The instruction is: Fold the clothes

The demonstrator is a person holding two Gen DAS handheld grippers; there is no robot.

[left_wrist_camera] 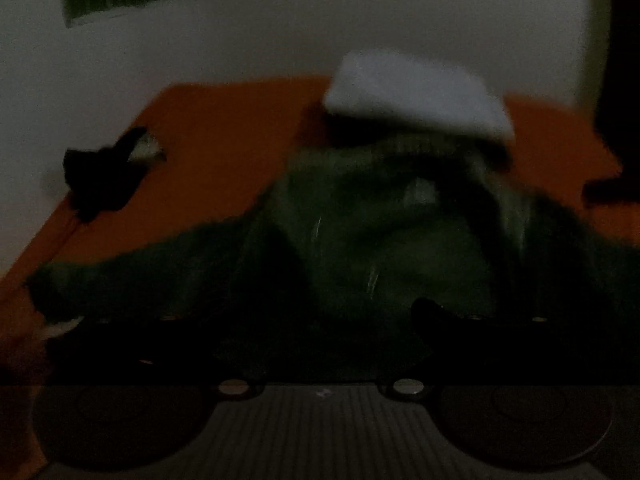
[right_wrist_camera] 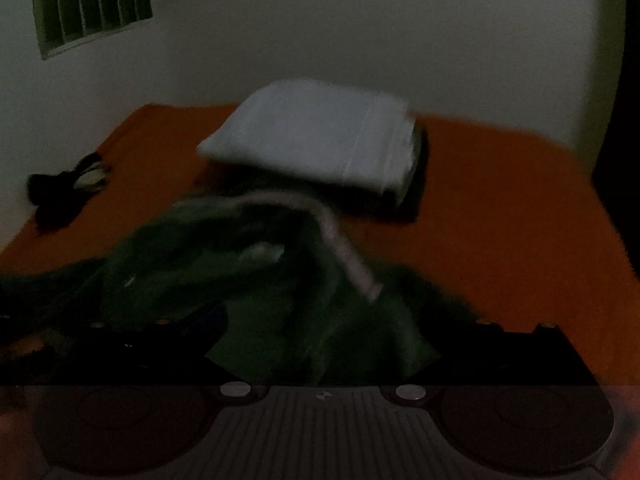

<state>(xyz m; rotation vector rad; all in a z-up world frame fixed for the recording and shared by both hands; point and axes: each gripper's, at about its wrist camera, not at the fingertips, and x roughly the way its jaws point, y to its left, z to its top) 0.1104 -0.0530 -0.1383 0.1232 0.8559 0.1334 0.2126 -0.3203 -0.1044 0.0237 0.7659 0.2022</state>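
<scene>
Judging progress: white garment folded on bed; green garment crumpled, yours next. Right jaws wide, empty; left unreadable.

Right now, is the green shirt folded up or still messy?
Still messy. The green shirt lies crumpled on the orange bed, unlike the neatly folded white cloth behind it.

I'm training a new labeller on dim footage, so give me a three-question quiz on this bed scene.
1. True or false: the white folded cloth lies on the orange bed cover.
2. Which garment is crumpled nearest the cameras? A) dark green garment B) a yellow towel
3. Fill in: the vent sits in the wall's upper ____ corner.

Key: 1 true; 2 A; 3 left.
</scene>
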